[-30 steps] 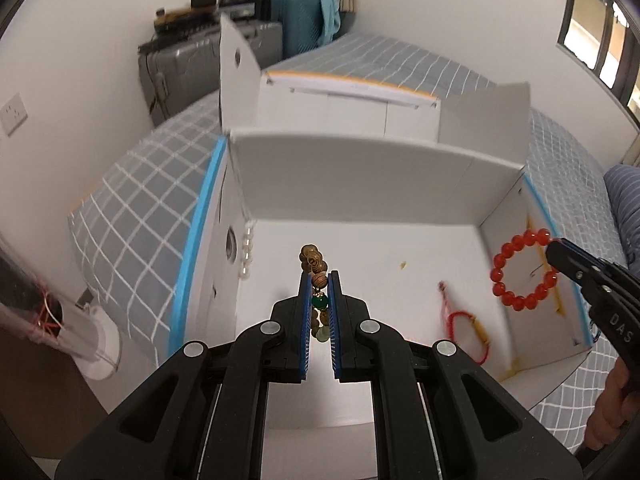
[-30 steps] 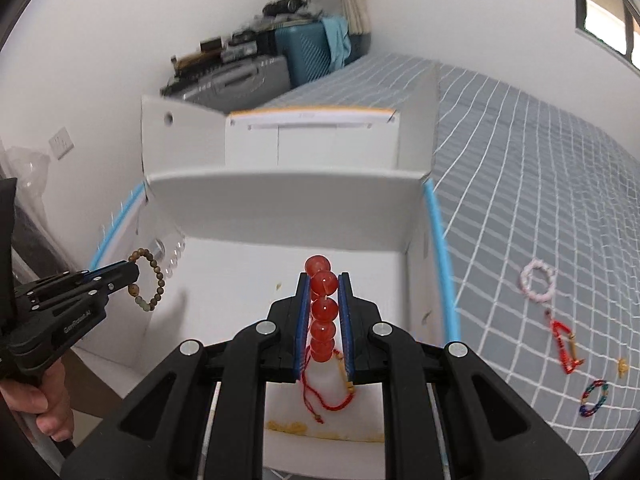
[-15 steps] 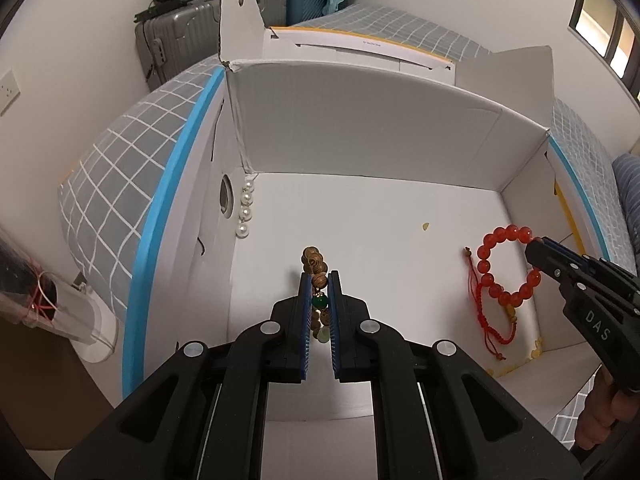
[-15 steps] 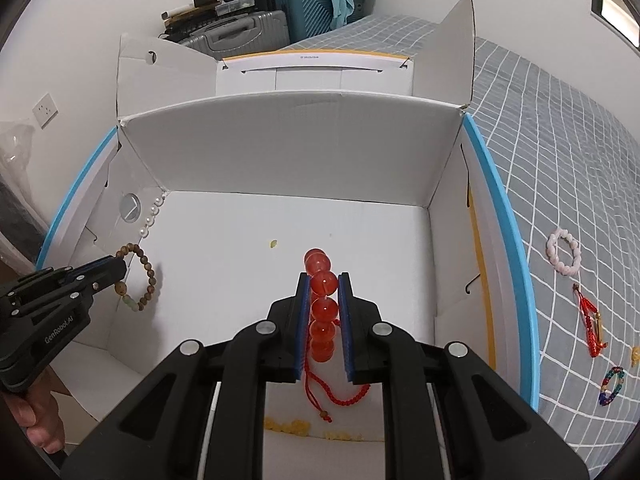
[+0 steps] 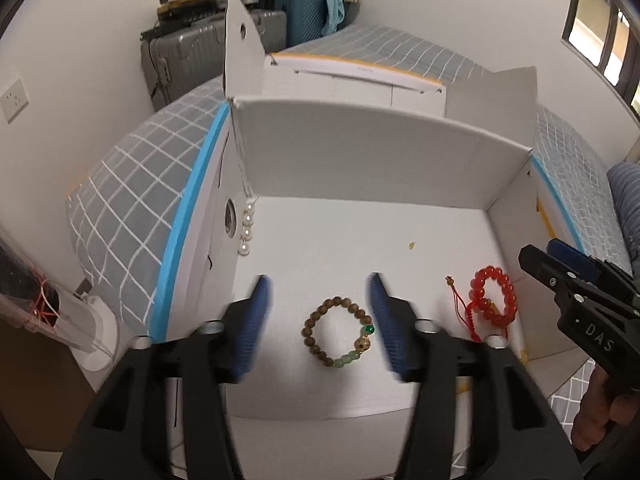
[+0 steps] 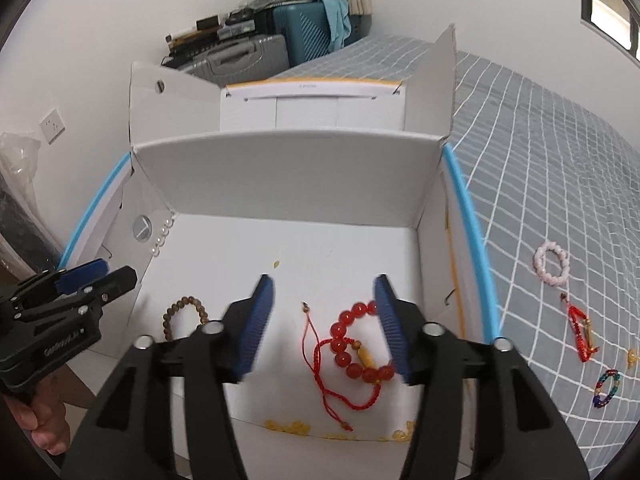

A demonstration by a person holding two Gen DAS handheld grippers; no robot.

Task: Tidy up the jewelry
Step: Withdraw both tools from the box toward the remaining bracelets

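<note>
A brown bead bracelet with green beads [image 5: 340,332] lies on the floor of the white box [image 5: 360,152], under my open, empty left gripper [image 5: 318,300]. It also shows in the right wrist view [image 6: 182,314]. A red bead bracelet with a red cord [image 6: 360,344] lies on the box floor under my open, empty right gripper [image 6: 324,304]; it shows in the left wrist view too [image 5: 492,300]. A short pearl strand [image 5: 246,226] hangs at the box's left wall.
The box sits on a grey checked bed [image 6: 560,160]. Right of the box on the bed lie a pink bead bracelet [image 6: 552,262], a red cord charm [image 6: 580,332] and a multicoloured bracelet [image 6: 608,388]. Yellow beads [image 6: 288,426] lie by the box's near edge. Suitcases [image 5: 208,52] stand behind.
Both grippers have opened and let go. The brown bracelet and the red bracelet have dropped and now lie on the box floor.
</note>
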